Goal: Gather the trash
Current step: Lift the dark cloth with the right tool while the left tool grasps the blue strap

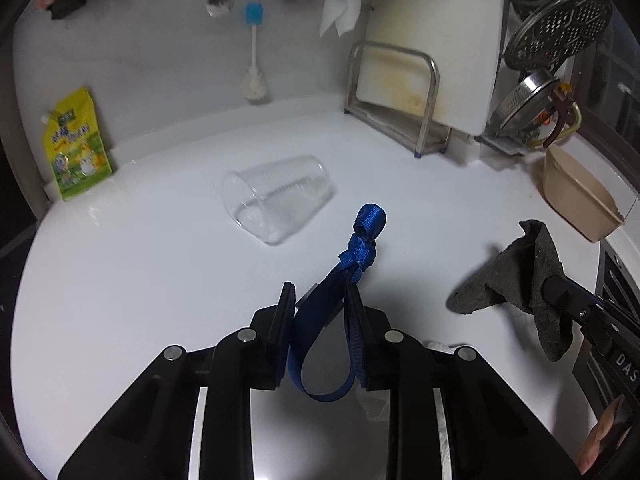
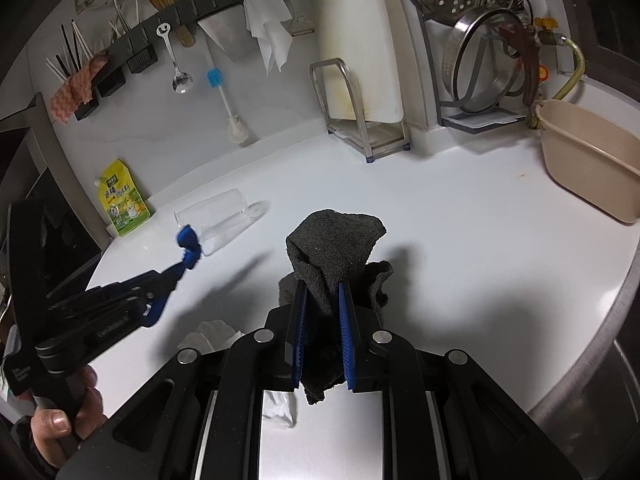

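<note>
My left gripper (image 1: pixel 320 290) is shut on a knotted blue ribbon (image 1: pixel 360 240) and holds it above the white counter (image 1: pixel 140 280). It also shows in the right wrist view (image 2: pixel 188 246). My right gripper (image 2: pixel 323 286) is shut on a dark grey cloth (image 2: pixel 336 244), lifted off the counter; the cloth also shows in the left wrist view (image 1: pixel 516 276). A clear plastic cup (image 1: pixel 276 196) lies on its side beyond the ribbon. Crumpled white tissue (image 2: pixel 210 332) lies on the counter beneath the grippers.
A yellow-green pouch (image 1: pixel 74 144) leans on the back wall at left. A cutting board in a metal rack (image 1: pixel 404 96) stands at the back. A beige tub (image 1: pixel 580 196) sits at right, below a dish rack with steel pans (image 2: pixel 484 60). Utensils hang on a wall rail (image 2: pixel 160 48).
</note>
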The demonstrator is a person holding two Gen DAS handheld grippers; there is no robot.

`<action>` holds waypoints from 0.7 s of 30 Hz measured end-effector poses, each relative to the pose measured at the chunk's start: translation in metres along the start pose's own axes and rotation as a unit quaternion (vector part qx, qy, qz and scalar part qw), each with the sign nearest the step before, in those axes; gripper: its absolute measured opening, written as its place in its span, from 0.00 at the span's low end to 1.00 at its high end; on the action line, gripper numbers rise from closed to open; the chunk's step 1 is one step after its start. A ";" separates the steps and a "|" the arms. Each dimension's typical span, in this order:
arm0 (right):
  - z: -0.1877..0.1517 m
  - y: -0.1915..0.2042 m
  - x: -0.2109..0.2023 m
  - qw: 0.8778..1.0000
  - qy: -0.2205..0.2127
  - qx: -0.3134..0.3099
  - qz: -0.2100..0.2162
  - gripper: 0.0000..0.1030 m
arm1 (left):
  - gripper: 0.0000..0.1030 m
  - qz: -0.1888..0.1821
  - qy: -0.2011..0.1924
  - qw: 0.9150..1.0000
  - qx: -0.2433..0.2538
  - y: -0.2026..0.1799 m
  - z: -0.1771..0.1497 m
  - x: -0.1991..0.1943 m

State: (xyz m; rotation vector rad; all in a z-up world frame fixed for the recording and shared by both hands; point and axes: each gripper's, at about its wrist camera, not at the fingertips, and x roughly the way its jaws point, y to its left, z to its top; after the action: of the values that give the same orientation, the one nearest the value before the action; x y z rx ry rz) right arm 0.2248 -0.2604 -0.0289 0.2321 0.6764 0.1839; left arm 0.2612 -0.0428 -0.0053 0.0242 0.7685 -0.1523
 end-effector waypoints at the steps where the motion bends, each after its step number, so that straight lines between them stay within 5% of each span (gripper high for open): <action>1: -0.002 0.000 -0.007 1.000 -0.007 0.000 -0.001 0.14 | 0.25 0.003 -0.008 1.000 0.003 0.001 -0.001 -0.008; 21: -0.086 0.040 -0.138 0.999 -0.043 0.001 -0.005 0.14 | 0.25 -0.013 -0.042 0.999 0.023 -0.006 -0.101 -0.131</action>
State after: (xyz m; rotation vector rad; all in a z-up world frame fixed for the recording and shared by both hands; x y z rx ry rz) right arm 0.0606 -0.2420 -0.0011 0.2376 0.5923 0.1632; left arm 0.0978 -0.0242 0.0133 0.0506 0.6813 -0.1950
